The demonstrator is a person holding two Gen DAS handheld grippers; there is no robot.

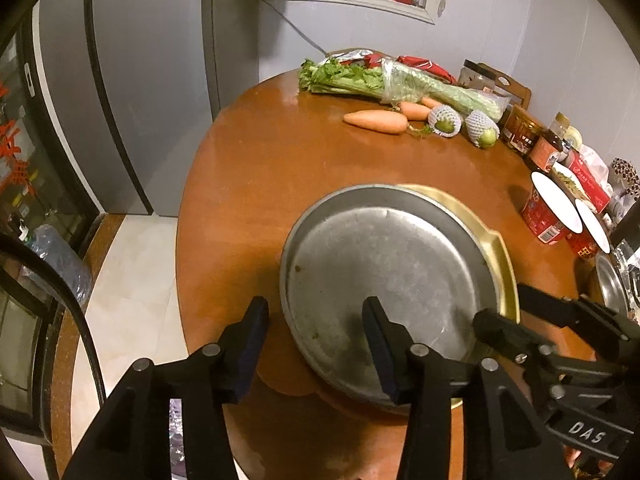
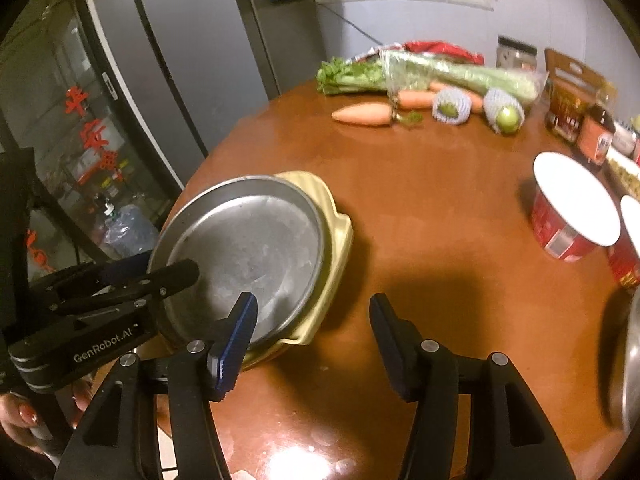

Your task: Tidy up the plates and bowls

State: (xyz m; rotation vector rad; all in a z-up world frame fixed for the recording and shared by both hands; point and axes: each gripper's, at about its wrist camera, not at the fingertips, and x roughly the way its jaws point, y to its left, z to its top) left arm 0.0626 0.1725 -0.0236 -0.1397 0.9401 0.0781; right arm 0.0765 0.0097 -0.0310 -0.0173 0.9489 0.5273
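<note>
Now steel plate (image 1: 384, 264) sits on yellow dish (image 2: 336, 232), frame centre; left gripper (image 1: 316, 320) agape astride rim; right gripper (image 2: 314, 312) open, empty.

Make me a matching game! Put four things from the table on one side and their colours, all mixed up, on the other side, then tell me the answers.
Things:
1. round plate on top of the stack
2. dish underneath it
3. big carrot
4. lid of the red tub

Colours:
A. orange
B. white
C. silver grey
D. pale yellow

Right pairs: 1-C, 2-D, 3-A, 4-B
</note>
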